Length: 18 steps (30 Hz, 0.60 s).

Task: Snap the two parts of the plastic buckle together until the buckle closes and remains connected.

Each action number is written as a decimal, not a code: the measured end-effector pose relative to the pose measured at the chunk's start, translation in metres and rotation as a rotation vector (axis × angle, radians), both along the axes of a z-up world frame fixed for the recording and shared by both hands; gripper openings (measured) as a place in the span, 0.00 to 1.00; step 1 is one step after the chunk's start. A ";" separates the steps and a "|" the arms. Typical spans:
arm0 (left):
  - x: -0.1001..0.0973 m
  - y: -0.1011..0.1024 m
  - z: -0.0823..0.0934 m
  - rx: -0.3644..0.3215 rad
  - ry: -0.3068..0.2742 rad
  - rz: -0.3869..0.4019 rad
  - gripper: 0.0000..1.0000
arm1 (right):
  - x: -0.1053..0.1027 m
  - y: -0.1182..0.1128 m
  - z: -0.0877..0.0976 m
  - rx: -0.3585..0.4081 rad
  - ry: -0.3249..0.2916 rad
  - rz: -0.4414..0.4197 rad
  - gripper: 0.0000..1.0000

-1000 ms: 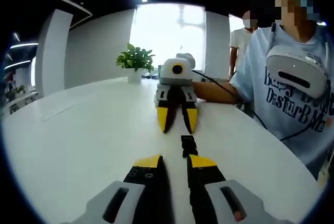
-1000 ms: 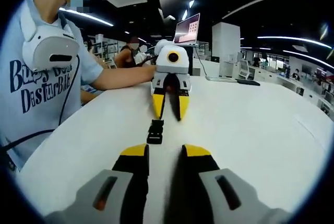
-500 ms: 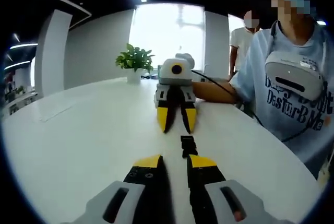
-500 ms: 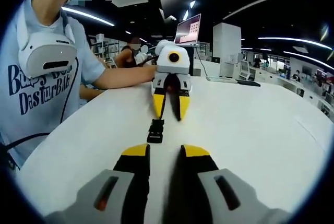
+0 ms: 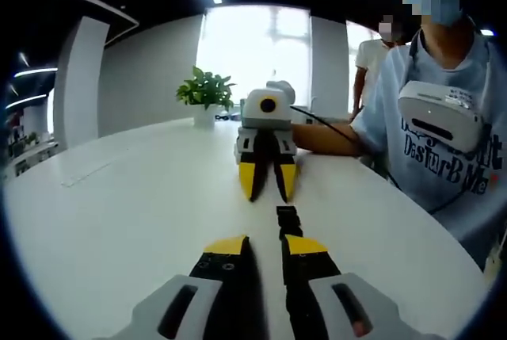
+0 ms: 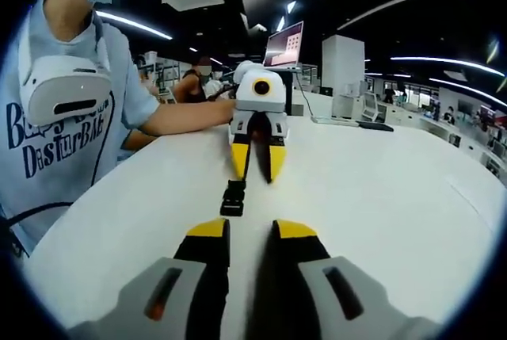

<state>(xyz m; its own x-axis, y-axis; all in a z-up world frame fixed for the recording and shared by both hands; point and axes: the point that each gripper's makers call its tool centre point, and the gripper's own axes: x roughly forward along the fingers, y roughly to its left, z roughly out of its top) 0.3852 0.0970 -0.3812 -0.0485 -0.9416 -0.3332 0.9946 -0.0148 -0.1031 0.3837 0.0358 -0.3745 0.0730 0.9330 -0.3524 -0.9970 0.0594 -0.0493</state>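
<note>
A small black plastic buckle (image 5: 287,221) lies flat on the white table (image 5: 119,213), its parts end to end in one short line; I cannot tell whether they are latched. My left gripper (image 5: 265,246) rests low just short of it, jaws a little apart with nothing between them. Facing it from the far side is my right gripper (image 5: 268,191), also slightly open. In the right gripper view the buckle (image 6: 234,197) sits ahead and a bit left of my right gripper (image 6: 252,231), with the left gripper (image 6: 257,172) beyond it.
A person in a light blue T-shirt (image 5: 444,150) sits at the table edge, forearm (image 6: 186,116) resting on it. A potted plant (image 5: 206,94) stands at the far side. A laptop (image 6: 287,45) and other desks lie in the background.
Both grippers' jaws have narrowed slightly. The buckle lies where it was. The person's upper body has shifted a little.
</note>
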 end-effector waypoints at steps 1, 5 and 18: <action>0.000 0.000 0.000 0.000 0.000 0.001 0.15 | 0.000 0.000 0.000 0.000 -0.001 0.000 0.21; 0.001 0.000 0.000 0.001 -0.002 0.002 0.15 | 0.001 0.000 0.000 0.000 -0.001 -0.001 0.21; -0.006 0.000 0.001 0.000 -0.003 -0.026 0.16 | -0.004 0.004 0.000 -0.004 -0.010 0.012 0.15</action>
